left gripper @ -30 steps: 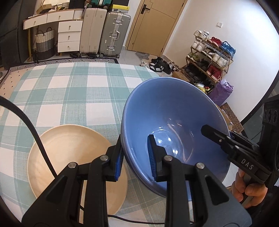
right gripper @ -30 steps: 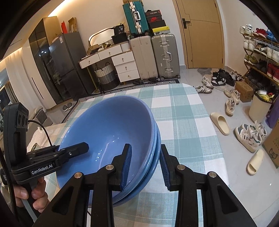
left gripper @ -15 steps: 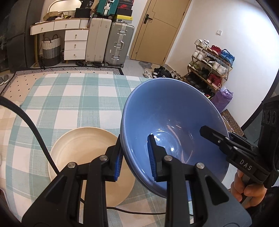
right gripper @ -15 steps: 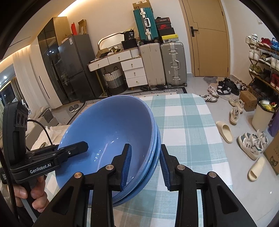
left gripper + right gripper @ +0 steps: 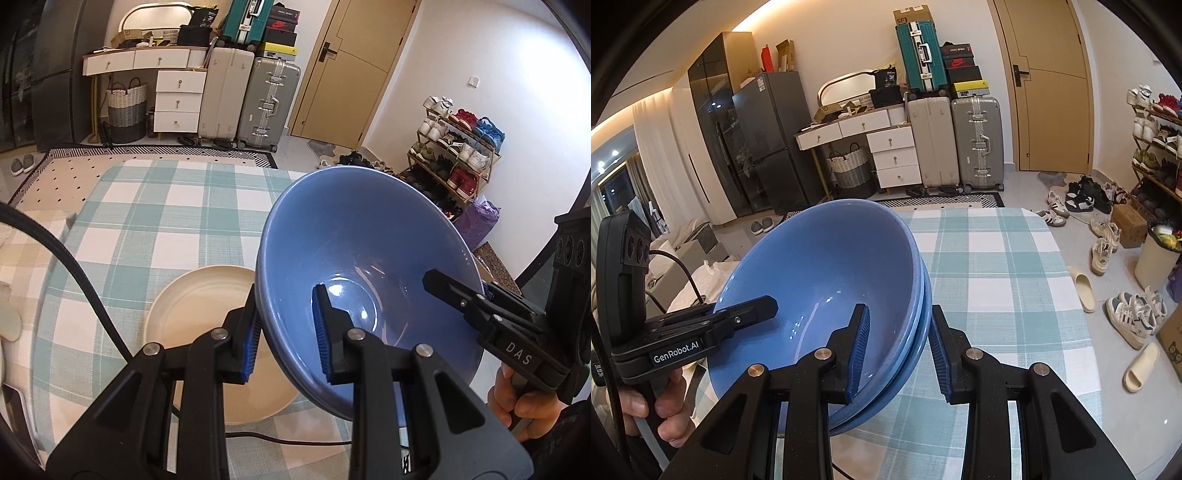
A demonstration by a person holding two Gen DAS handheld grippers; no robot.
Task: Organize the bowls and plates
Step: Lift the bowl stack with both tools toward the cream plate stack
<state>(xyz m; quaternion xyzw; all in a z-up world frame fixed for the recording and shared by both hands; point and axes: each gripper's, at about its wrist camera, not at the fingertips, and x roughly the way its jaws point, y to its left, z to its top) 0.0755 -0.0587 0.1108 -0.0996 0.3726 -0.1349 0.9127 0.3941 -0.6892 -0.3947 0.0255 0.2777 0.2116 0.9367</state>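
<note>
- Plainly, the blue bowls (image 5: 827,273) are a nested pair, two rims showing at the right edge in the right wrist view; they hang tilted in the air above the surface (image 5: 1004,280), touching nothing below.
- Both claws share the load, one on each side of the rim, which I judge is meant to keep the stack from slipping apart or tipping while it is carried.
- Left claw (image 5: 284,332): nearly together, clamped on the near-left rim, one pad inside the bowl and one outside against the wall.
- Right claw (image 5: 897,350): clamped on the opposite rim, a little wider apart since it pinches both walls where the two rims sit side by side.
- A hand (image 5: 517,402) grips the right tool's handle low at the right of the left wrist view.
- Below and left of the bowls, a cream plate (image 5: 195,314) lies flat on the checked cloth, with a black cable (image 5: 74,266) crossing in front of it.
- Likely step: moving the stacked bowls toward their resting spot; where that is I cannot tell.
- Risk: glazed walls are slick, so uneven lifting by the two hands could let the inner bowl slide.
</note>
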